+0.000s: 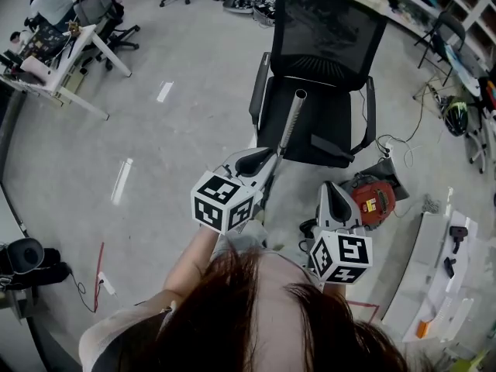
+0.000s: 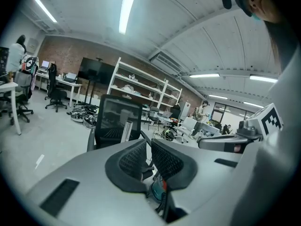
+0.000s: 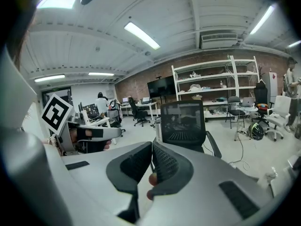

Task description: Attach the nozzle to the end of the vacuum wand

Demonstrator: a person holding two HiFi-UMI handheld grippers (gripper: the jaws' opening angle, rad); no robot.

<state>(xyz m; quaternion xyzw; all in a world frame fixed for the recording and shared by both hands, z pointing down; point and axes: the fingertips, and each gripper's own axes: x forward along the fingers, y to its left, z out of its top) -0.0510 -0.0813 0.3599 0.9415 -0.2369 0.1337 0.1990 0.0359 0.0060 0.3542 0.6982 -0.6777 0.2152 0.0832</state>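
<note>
A silver vacuum wand (image 1: 292, 120) leans upright against the seat of a black mesh office chair (image 1: 325, 49). My left gripper (image 1: 270, 156) is shut and empty, its tip close to the wand's lower end. My right gripper (image 1: 330, 188) is also shut on nothing, over a red vacuum body (image 1: 373, 198) on the floor. In the left gripper view the wand (image 2: 126, 130) stands beyond the closed left gripper (image 2: 146, 155). The right gripper view shows the chair (image 3: 183, 123) past the shut right gripper (image 3: 151, 160). I cannot make out a nozzle.
Cables (image 1: 403, 142) trail over the grey floor right of the chair. A white workbench (image 1: 446, 281) with small tools stands at the right. Desks and chairs (image 1: 70, 33) fill the far left, and shelving (image 2: 141, 91) runs along the brick back wall.
</note>
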